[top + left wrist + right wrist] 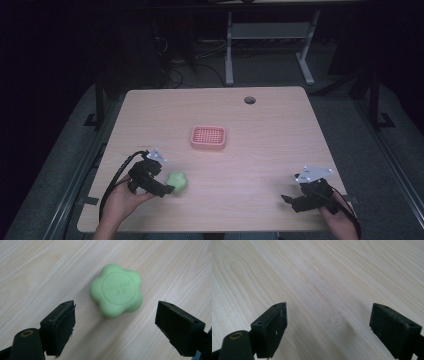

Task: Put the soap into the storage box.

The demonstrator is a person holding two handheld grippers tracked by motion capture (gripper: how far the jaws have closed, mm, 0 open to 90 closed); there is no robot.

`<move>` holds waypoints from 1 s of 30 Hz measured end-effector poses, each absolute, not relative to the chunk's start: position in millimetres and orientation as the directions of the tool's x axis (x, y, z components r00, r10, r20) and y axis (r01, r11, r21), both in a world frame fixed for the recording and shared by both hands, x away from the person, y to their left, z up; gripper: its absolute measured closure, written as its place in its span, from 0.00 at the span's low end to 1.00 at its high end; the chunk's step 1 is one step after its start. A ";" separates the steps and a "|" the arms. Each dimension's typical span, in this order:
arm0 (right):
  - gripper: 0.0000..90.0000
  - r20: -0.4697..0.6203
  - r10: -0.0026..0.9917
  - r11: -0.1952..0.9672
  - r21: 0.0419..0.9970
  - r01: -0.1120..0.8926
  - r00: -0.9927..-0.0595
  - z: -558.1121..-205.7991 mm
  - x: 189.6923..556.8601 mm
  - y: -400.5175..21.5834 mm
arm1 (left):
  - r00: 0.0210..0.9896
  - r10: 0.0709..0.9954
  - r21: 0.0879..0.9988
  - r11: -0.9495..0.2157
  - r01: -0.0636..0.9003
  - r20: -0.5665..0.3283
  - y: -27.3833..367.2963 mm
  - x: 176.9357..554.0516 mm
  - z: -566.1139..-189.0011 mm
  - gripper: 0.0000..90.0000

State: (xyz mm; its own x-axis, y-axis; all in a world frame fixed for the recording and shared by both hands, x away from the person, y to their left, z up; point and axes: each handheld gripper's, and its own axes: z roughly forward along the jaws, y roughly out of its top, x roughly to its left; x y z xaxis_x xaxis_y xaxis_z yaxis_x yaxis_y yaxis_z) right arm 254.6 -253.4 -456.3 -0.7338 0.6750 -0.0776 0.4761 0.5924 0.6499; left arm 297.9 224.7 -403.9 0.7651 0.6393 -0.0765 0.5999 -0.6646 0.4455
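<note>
I see a pale wooden desk (270,150) with a pink slotted tray (208,137) near its middle, well apart from both of my tongs. My left tongs (115,322) are spread wide, just short of a green flower-shaped soap (116,290) that lies flat on the desk's near left part, touching neither jaw. My right tongs (328,327) gape over bare wood at the near right.

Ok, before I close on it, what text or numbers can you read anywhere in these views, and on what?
Green flower-shaped soap: raised lettering inside the circle on its top face, a word that looks like "MOOSEY" with two smaller characters below; too soft to read with certainty.
Pink soap dish: no text visible.
Table: no text or labels visible.
</note>
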 end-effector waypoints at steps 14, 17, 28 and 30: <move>0.16 -0.081 0.673 0.597 0.647 0.475 -0.735 -454.9 252.1 -251.1 | 0.781 0.620 0.417 -0.691 0.590 -0.079 204.5 310.0 -401.1 0.18; 0.16 -0.079 0.675 0.595 0.646 0.478 -0.733 -455.1 252.6 -251.7 | 0.785 0.615 0.403 -0.702 0.587 -0.073 201.4 312.7 -402.7 0.18; 0.16 -0.081 0.672 0.597 0.647 0.474 -0.736 -455.2 252.7 -251.3 | 0.779 0.622 0.351 -0.715 0.605 -0.074 192.5 320.4 -412.4 0.18; 0.16 -0.077 0.672 0.594 0.649 0.475 -0.736 -455.1 252.5 -251.3 | 0.776 0.626 0.338 -0.718 0.609 -0.069 190.3 321.7 -414.8 0.18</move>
